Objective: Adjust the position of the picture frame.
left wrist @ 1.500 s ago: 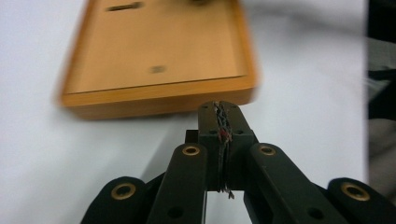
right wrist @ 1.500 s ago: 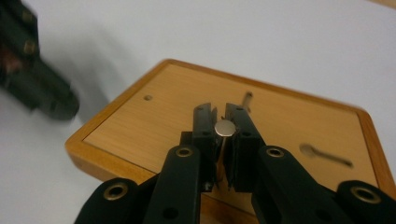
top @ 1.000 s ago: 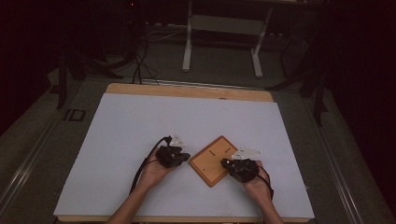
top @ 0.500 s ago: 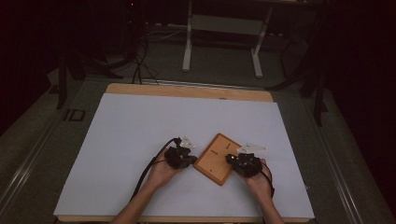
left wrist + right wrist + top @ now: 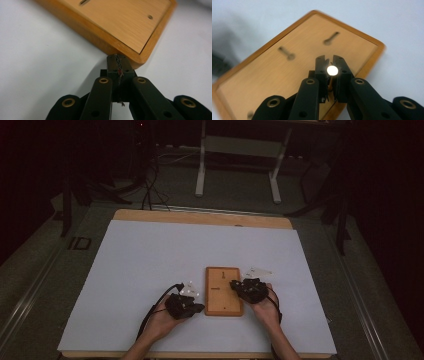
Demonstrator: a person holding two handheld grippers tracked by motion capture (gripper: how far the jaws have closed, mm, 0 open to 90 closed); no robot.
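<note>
Two grippers flank my wooden board (image 5: 223,291), lying lower centre on the worktop (image 5: 150,265), long axis running up-frame. My left gripper (image 5: 117,61), jaws shut and empty, touches its near corner; my right gripper (image 5: 332,65) pinches a small white-headed peg (image 5: 332,70) over the board's slots.

1. The high view is dim; the room beyond the table (image 5: 150,255) is near black.
2. Both gripper views are bright, with soft shadows.
3. The board (image 5: 287,75) blurs in the right gripper view, where a pin (image 5: 332,70) glares white.

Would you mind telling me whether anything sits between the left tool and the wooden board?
Nothing visible does. The shut left tool sits right at the near corner of the wooden board, with only bare white tabletop around it.
</note>
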